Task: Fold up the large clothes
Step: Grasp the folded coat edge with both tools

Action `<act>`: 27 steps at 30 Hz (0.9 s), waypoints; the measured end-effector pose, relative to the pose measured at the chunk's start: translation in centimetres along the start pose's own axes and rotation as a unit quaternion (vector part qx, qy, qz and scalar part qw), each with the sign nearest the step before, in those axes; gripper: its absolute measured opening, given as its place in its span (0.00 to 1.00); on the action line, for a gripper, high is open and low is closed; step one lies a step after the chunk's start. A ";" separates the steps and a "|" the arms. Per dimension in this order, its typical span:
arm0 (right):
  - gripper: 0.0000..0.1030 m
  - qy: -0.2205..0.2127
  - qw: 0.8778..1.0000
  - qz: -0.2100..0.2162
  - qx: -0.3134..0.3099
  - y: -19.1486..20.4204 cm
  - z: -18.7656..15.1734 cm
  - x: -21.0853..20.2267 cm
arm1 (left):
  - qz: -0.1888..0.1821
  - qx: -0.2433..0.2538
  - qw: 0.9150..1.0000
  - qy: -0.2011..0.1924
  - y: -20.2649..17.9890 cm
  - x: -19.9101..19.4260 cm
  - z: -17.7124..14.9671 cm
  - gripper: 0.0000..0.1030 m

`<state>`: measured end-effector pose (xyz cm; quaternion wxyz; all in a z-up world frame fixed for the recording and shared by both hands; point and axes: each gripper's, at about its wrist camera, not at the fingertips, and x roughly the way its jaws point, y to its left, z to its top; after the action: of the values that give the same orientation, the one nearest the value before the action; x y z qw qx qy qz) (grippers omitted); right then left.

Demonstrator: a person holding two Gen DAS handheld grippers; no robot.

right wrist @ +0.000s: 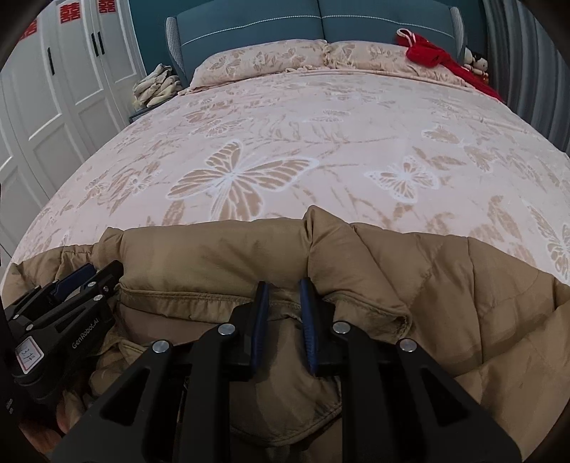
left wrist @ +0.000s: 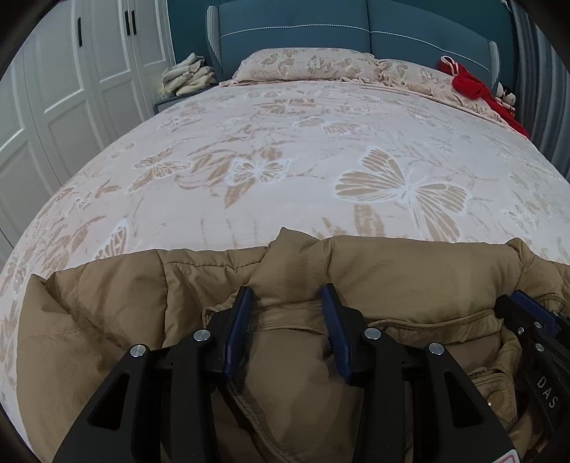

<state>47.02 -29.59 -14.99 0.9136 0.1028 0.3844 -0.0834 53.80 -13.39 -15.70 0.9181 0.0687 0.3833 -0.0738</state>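
A wide bed with a pale pink butterfly-patterned bedspread [left wrist: 285, 142] fills the room, backed by a padded teal headboard [left wrist: 356, 25]; white panelled wardrobe doors [left wrist: 89, 64] stand along its left side, and a crumpled red cloth [right wrist: 427, 50] lies by the far pillows. A large tan quilted puffer jacket [left wrist: 392, 270] is bunched on the bed's near edge. The left gripper [left wrist: 290, 313] has its blue pads pressed against a thick ridge of the jacket's fabric. Just to its right, the right gripper [right wrist: 284, 306] stands narrower, pinched on a fold of the same jacket.
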 end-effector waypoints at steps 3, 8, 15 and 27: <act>0.16 -0.006 1.000 -0.004 -0.004 0.1 -0.1 0.1 | 0.006 0.003 1.000 -0.005 -0.2 0.0 -0.2 0.40; 0.16 -0.012 1.000 -0.011 -0.011 0.4 -0.2 0.1 | 0.014 0.007 1.000 -0.011 -0.4 0.1 -0.3 0.40; 0.16 -0.018 1.000 -0.016 -0.016 0.6 -0.3 0.3 | 0.029 0.016 0.999 -0.015 -1.0 0.2 -0.3 0.40; 0.16 -0.022 0.999 -0.018 -0.019 0.8 -0.3 0.4 | 0.043 0.023 0.999 -0.019 -1.4 0.3 -0.4 0.39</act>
<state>47.25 -28.79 -15.40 0.9221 0.0769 0.3672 -0.0950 53.43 -14.74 -16.30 0.9259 0.1046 0.3603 -0.0444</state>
